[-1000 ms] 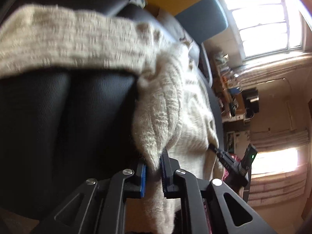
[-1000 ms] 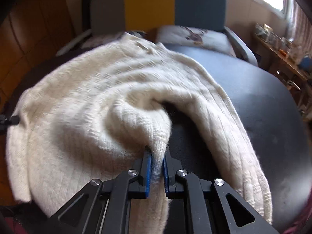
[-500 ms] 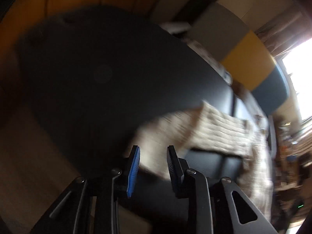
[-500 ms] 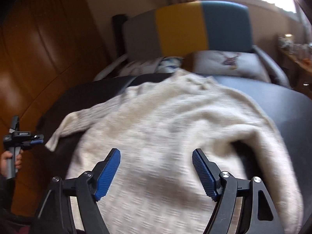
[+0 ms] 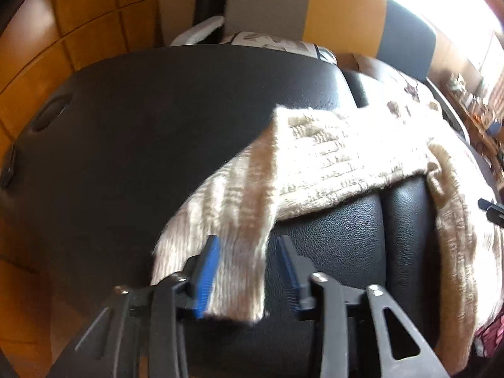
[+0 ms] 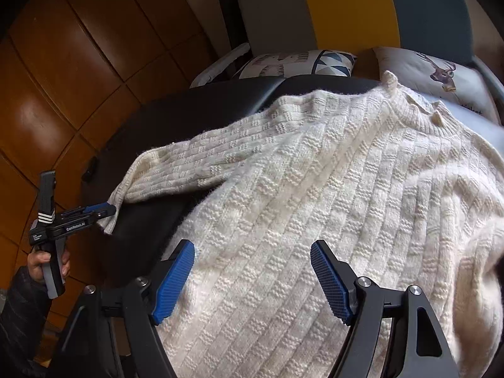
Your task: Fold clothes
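Between the fingers of my left gripper (image 5: pixel 249 271) lies the cuff end of the sweater's sleeve (image 5: pixel 233 220). The jaws stand apart; the left blue pad (image 5: pixel 208 277) touches the knit edge, while the right pad is clear of it, over bare black leather. I cannot tell whether the cuff rests on the surface or is lifted slightly, as this view is blurred. Beyond the gripper, the sleeve runs ahead and to the right across the black padded surface (image 5: pixel 141 132) to join the body of the cream sweater (image 6: pixel 315 189).

My right gripper (image 6: pixel 252 277) is spread wide, both blue pads apart and holding nothing, poised just above the sweater's body. The garment lies spread on the black surface directly ahead of and below this gripper, its collar (image 6: pixel 412 104) at the far end. To the left of the right gripper, the sleeve extends outward, and the left gripper is seen at its cuff, held by a person's hand (image 6: pixel 44 261) in a dark sleeve.

Farther off, past the collar, two printed cushions (image 6: pixel 302 63) rest against a chair back (image 6: pixel 346 9) banded grey, yellow and blue. Wooden panelling (image 6: pixel 63 78) fills the far left.
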### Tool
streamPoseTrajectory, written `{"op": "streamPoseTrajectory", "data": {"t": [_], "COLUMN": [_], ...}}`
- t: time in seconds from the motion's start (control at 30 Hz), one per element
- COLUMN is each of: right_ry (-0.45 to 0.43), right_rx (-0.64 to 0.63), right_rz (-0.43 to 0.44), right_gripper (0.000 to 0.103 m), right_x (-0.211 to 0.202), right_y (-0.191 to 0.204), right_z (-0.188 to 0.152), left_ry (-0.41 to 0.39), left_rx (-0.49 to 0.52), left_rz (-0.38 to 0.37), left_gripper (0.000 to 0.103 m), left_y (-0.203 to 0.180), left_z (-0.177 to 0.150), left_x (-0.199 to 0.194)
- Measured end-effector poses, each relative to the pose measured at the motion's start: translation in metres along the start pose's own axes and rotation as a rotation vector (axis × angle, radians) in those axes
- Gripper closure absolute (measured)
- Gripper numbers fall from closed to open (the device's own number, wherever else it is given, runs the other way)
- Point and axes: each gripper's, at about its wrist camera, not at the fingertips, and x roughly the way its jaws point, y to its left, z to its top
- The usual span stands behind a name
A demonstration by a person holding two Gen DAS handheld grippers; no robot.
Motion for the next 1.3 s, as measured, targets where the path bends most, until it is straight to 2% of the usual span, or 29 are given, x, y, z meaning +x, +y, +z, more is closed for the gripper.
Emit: {"op": "streamPoseTrajectory", "data": {"t": [0.1, 0.13, 0.17, 0.2, 0.23, 0.3, 0.37, 0.4, 0.47, 0.57, 0.73, 0.83, 0.9, 1.0, 1.03, 1.1, 1.17, 1.2, 1.27, 1.3], "right_ry": [0.009, 0.012, 0.016, 0.021, 0.026, 0.034, 0.03, 0.025, 0.019, 0.027, 0.062, 0.073, 0.08, 0.088, 0.086, 0.062, 0.038, 0.021, -0.04, -0.072], "right_rx": [0.015, 0.022, 0.026, 0.026, 0.025, 0.021, 0.017, 0.019, 0.017, 0.011, -0.012, -0.029, -0.041, -0.055, -0.055, -0.037, -0.02, -0.011, 0.006, 0.019], "right_rz": [-0.005, -0.006, -0.008, -0.012, -0.016, -0.027, -0.035, -0.034, -0.038, -0.044, -0.054, -0.058, -0.061, -0.061, -0.056, -0.026, 0.003, 0.013, 0.005, -0.012], "right_gripper": [0.024, 0.024, 0.024, 0.024, 0.024, 0.024, 0.024, 0.024, 0.024, 0.024, 0.024, 0.016, 0.012, 0.01, 0.01, 0.01, 0.01, 0.01, 0.01, 0.01], "right_x": [0.004, 0.006, 0.007, 0.009, 0.011, 0.014, 0.013, 0.012, 0.013, 0.022, 0.043, 0.052, 0.057, 0.062, 0.061, 0.05, 0.039, 0.032, 0.009, -0.002], "right_y": [-0.005, -0.006, -0.007, -0.008, -0.009, -0.011, -0.013, -0.014, -0.016, -0.018, -0.017, -0.015, -0.014, -0.014, -0.015, -0.019, -0.022, -0.025, -0.038, -0.048], "right_z": [0.0, 0.0, -0.001, -0.002, -0.003, -0.004, -0.003, -0.001, 0.005, 0.012, 0.015, 0.015, 0.015, 0.016, 0.017, 0.02, 0.023, 0.026, 0.036, 0.042], "left_ry": [0.039, 0.049, 0.05, 0.05, 0.043, -0.027, -0.066, -0.079, -0.095, -0.07, 0.011, 0.05, 0.078, 0.119, 0.13, 0.121, 0.071, 0.036, -0.007, -0.013], "left_rx": [-0.026, -0.047, -0.121, -0.195, -0.269, -0.413, -0.492, -0.514, -0.526, -0.55, -0.566, -0.575, -0.617, -0.681, -0.703, -0.759, -0.744, -0.726, -0.651, -0.59], "left_rz": [0.047, 0.047, -0.022, -0.092, -0.159, -0.265, -0.339, -0.351, -0.333, -0.285, -0.115, -0.042, -0.026, -0.003, 0.01, 0.088, 0.145, 0.092, -0.091, -0.152], "left_gripper": [0.058, 0.07, 0.08, 0.098, 0.098, 0.098, 0.098, 0.098, 0.098, 0.098, 0.098, 0.098, 0.097, 0.086, 0.086, 0.086, 0.086, 0.086, 0.085, 0.084], "left_y": [-0.001, 0.001, 0.013, 0.025, 0.039, 0.071, 0.095, 0.105, 0.118, 0.135, 0.165, 0.181, 0.194, 0.214, 0.221, 0.235, 0.238, 0.231, 0.202, 0.18], "left_z": [0.001, 0.001, 0.004, 0.006, 0.009, 0.015, 0.022, 0.027, 0.039, 0.056, 0.093, 0.102, 0.1, 0.096, 0.095, 0.094, 0.099, 0.102, 0.111, 0.117], "left_x": [0.012, 0.015, 0.012, 0.009, 0.005, -0.012, -0.025, -0.029, -0.032, -0.021, 0.019, 0.04, 0.044, 0.051, 0.052, 0.036, 0.011, -0.001, -0.015, -0.018]}}
